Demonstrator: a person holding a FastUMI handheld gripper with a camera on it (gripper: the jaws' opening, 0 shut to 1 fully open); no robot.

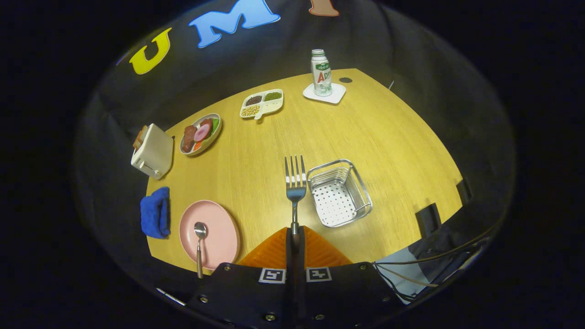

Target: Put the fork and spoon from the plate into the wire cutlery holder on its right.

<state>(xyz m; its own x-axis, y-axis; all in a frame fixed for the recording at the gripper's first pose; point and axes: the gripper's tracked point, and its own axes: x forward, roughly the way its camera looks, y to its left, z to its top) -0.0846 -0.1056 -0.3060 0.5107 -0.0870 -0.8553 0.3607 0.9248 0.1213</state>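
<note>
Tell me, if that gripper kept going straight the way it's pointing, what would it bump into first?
Probably only the bare wooden table. The gripper, fingers shut on the silver metal fork, points past the square wire cutlery holder beside the tines. Depth is hard to judge.

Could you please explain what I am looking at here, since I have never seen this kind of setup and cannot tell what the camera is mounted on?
The camera rides on a hand-held gripper and looks forward along its two fingers, seen at the bottom. They are shut on the handle of a fork, held above a wooden table. Just to the fork's right stands the wire cutlery holder, with nothing in it. To the left, a spoon lies on a pink plate, beside a blue cloth. Farther off are a toaster, a plate of food, a divided snack tray and a bottle on a coaster.
</note>
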